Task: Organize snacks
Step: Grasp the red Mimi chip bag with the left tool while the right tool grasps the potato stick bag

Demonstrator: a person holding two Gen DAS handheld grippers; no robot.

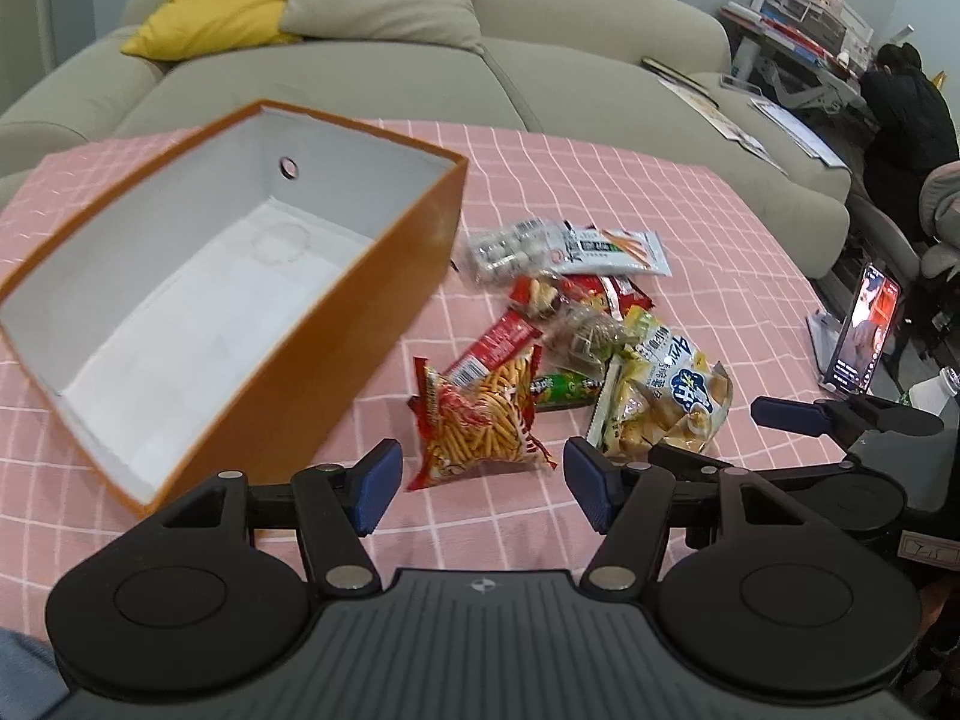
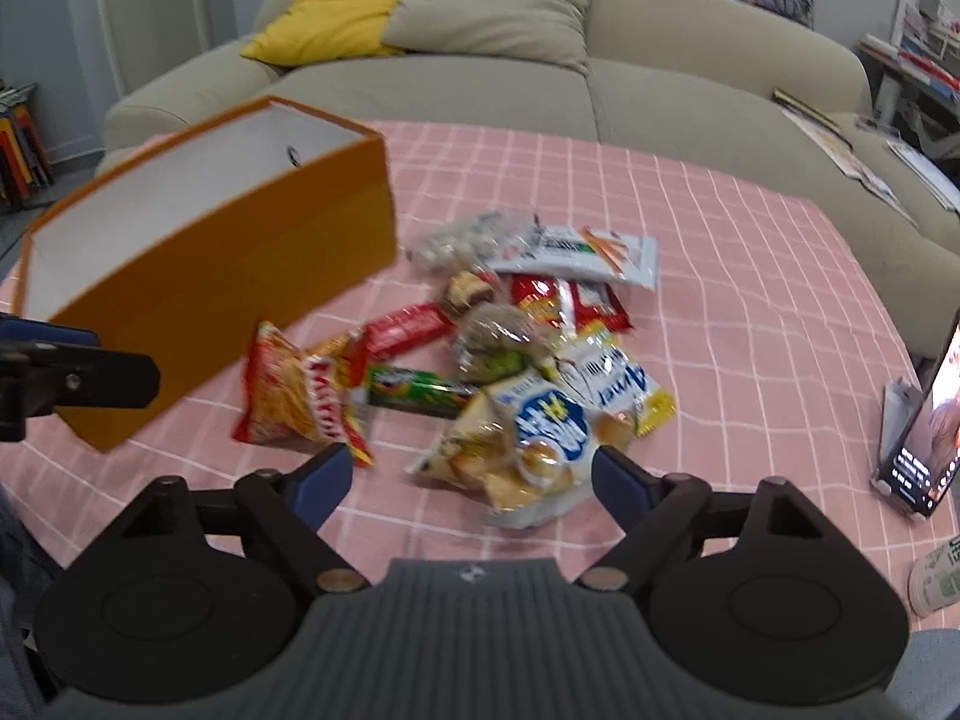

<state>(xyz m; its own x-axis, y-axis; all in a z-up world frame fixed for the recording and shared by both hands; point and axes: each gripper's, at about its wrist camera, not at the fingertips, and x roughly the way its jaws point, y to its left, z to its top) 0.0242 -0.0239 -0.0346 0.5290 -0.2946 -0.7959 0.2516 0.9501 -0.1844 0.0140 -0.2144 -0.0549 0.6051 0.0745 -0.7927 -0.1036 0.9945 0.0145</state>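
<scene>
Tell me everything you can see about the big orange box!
The orange box is a long rectangular box with no lid on it, orange outside and plain white inside, and it looks like stiff cardboard. A small round hole sits high in its far end wall. Nothing can be seen inside it. It stands upright on the pink checked tablecloth, left of the snack pile. None of the snacks seem to touch it, and neither hand-held gripper touches it.

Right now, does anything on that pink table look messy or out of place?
Yes: the snack packets lie in a jumbled, overlapping heap on the tablecloth, while the orange box beside them is empty.
</scene>
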